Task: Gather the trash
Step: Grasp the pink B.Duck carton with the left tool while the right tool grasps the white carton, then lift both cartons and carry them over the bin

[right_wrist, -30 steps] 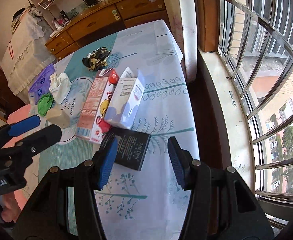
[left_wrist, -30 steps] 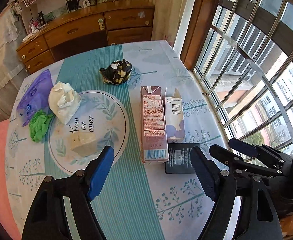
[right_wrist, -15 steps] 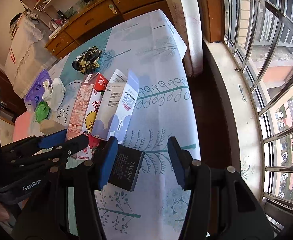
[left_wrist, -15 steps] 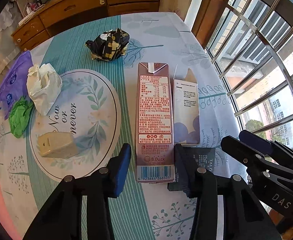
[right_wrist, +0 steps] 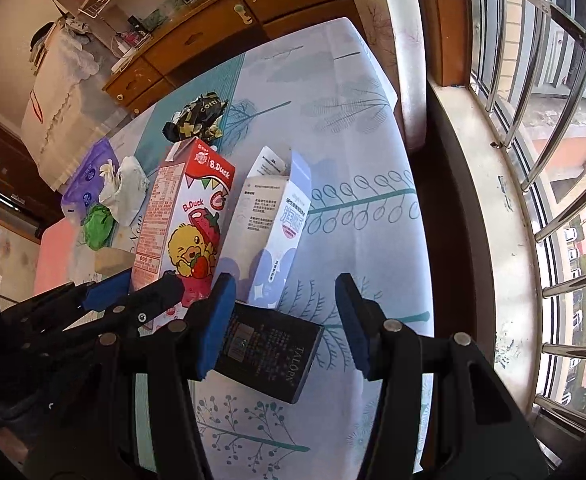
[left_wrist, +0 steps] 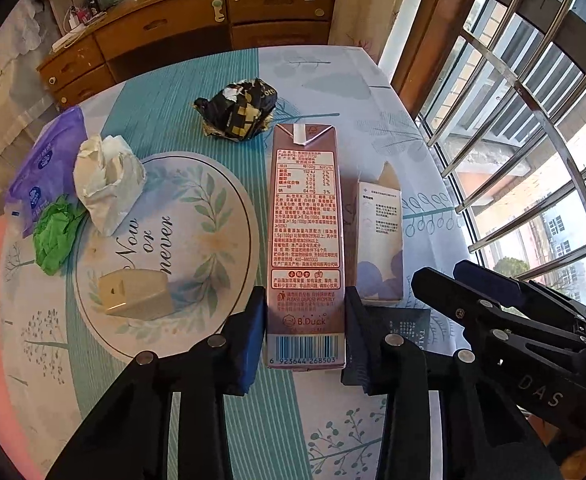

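Observation:
A pink B.Duck milk carton (left_wrist: 305, 220) lies on the table with its barcode end toward me. My left gripper (left_wrist: 303, 332) straddles that end, its jaws closing, and both blue pads touch the carton's sides. An opened white and purple box (left_wrist: 381, 232) lies to its right. A flat black box (right_wrist: 269, 352) sits in front of them. My right gripper (right_wrist: 285, 320) hangs open over the black box, the left pad near its edge and the right pad well clear. The right wrist view shows the carton (right_wrist: 185, 220) with my left gripper (right_wrist: 141, 286) at its base.
On the patterned tablecloth (left_wrist: 173, 400) lie a crumpled black wrapper (left_wrist: 237, 110), a white tissue wad (left_wrist: 107, 176), a green paper ball (left_wrist: 55, 236), a purple pack (left_wrist: 43, 160) and a beige block (left_wrist: 137, 294). A wooden dresser (left_wrist: 197, 28) stands behind. A barred window (left_wrist: 533, 140) runs along the right.
My left gripper came down onto the pink carton's near end and its jaws narrowed from wide apart to the carton's sides. My right gripper shifted over the black box, still open.

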`<state>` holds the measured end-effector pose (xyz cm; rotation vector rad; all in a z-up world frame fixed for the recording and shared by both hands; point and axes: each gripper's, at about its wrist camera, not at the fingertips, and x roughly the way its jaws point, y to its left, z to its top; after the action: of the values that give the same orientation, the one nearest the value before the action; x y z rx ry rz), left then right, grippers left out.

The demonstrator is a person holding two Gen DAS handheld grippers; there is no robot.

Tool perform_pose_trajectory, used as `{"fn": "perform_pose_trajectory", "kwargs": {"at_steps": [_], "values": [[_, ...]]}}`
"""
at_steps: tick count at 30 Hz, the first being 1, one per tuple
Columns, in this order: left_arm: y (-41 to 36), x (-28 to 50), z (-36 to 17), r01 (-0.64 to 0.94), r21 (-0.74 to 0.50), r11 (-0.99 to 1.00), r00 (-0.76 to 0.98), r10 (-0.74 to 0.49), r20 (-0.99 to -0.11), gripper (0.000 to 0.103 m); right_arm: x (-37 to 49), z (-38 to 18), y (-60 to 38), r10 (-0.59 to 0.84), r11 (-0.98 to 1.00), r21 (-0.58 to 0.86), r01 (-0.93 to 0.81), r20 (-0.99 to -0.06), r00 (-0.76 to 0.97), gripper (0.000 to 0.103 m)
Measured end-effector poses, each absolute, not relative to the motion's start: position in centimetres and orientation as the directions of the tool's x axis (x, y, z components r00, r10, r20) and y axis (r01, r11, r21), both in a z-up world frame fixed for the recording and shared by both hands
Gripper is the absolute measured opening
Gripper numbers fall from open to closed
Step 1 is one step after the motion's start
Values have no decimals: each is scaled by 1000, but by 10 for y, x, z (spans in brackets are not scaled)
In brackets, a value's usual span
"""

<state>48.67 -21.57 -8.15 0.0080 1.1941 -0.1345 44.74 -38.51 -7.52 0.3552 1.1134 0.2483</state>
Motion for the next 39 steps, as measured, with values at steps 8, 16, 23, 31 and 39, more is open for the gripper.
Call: {"fn": "perform_pose_trajectory", "kwargs": {"at_steps": [8,16,23,31,39], "values": [[-204,480,-53,102,-39,994,415,-78,-907,37,464,-75,-367,377,914,405,-18,-835,401,49],[-194,477,-35,85,-5,996,446,-42,-894,37,485,-87,-346,366,921,388,-14,-856,364,49],[-179,474,-32,44,-10,999,452,-29,-891,37,497,-106,-331,336,933,361,12,-880,337,41],[-163,456,-16,22,-29,999,482,-36,-875,37,477,-66,-321,352,931,357,-71,-833,426,35],[-148,417,14,38,-51,998,525,-63,-849,37,433,-18,-315,366,925,365,-102,-792,489,35]]}}
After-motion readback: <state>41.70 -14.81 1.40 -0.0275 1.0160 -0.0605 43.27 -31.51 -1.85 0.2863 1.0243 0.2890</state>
